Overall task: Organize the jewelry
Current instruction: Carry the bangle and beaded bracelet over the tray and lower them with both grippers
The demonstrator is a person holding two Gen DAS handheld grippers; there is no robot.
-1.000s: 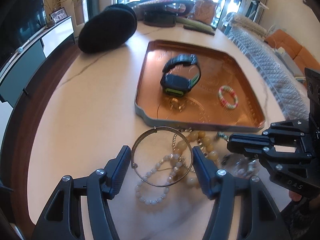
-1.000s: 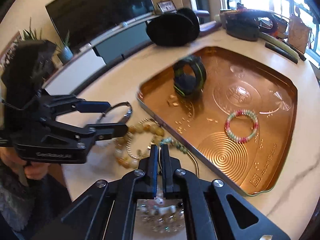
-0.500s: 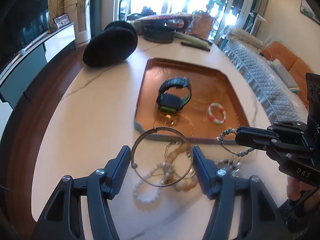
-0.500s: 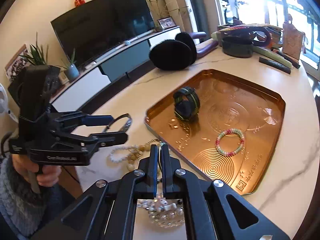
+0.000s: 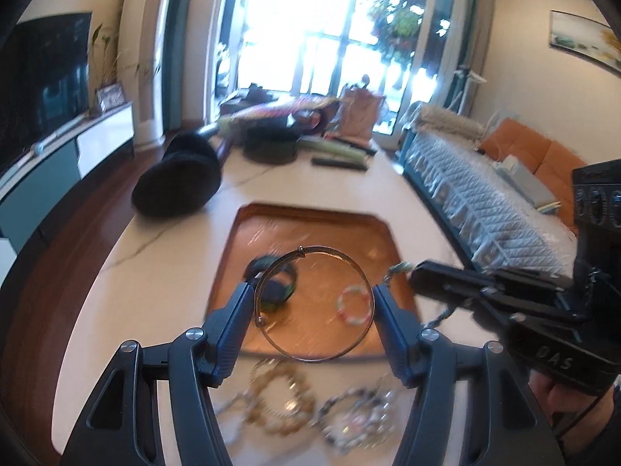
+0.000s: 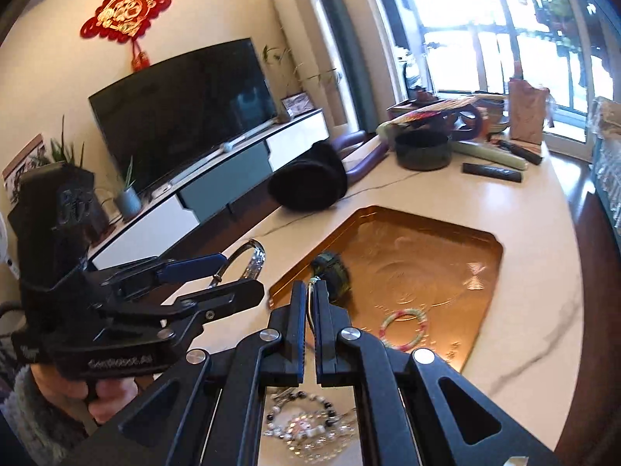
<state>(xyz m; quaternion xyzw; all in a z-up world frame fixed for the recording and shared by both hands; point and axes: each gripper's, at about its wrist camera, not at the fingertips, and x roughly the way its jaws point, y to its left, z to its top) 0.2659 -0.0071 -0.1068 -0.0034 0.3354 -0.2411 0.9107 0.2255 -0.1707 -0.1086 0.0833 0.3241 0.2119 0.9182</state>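
My left gripper (image 5: 313,306) is shut on a thin metal bangle (image 5: 330,250) and holds it in the air above the near edge of the copper tray (image 5: 310,217). My right gripper (image 6: 309,295) is shut on a thin beaded chain (image 5: 398,270), which hangs from its tips beside the bangle. The tray (image 6: 427,240) holds a dark watch (image 6: 332,273) and a pink-green bead bracelet (image 6: 403,328). Several bead bracelets (image 5: 287,392) lie on the table in front of the tray; more of them (image 6: 306,423) show below the right gripper.
A black earmuff (image 5: 178,182) lies on the white marble table (image 5: 163,256) behind the tray. A dark bowl (image 6: 423,149), remotes and bags crowd the far end. A TV stand runs along the left, a covered sofa along the right.
Both grippers have risen from the table and tilted up. The bangle and the chain have come up with them, away from the heap and over the tray's near edge.
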